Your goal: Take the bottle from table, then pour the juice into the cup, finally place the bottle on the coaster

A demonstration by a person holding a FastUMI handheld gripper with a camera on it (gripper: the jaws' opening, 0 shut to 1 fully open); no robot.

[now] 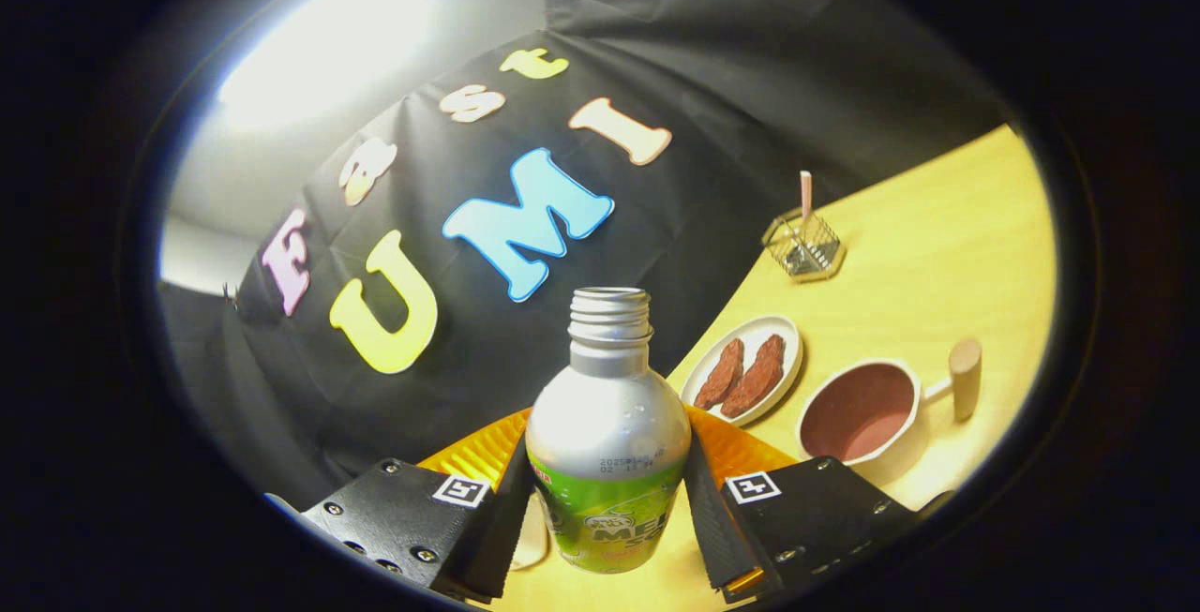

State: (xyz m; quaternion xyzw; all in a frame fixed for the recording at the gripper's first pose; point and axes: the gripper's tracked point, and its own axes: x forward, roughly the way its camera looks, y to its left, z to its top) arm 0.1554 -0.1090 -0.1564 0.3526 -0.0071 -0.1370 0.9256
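Note:
My gripper is shut on the bottle, one finger pressing on each side of its body. The bottle is silver metal with a green label, and its threaded neck has no cap on it. It stands upright between the fingers. The cup is white with a reddish-brown inside and a wooden peg handle. It sits on the yellow table, just beyond my right finger. An orange ribbed round piece lies directly behind the bottle, partly hidden by it and by both fingers. The table looks tilted in this view.
A white oval plate with two brown food pieces lies beyond the cup, close to the bottle's right shoulder. Farther back a small wire basket holds a pink stick. A pale object shows low beside my left finger.

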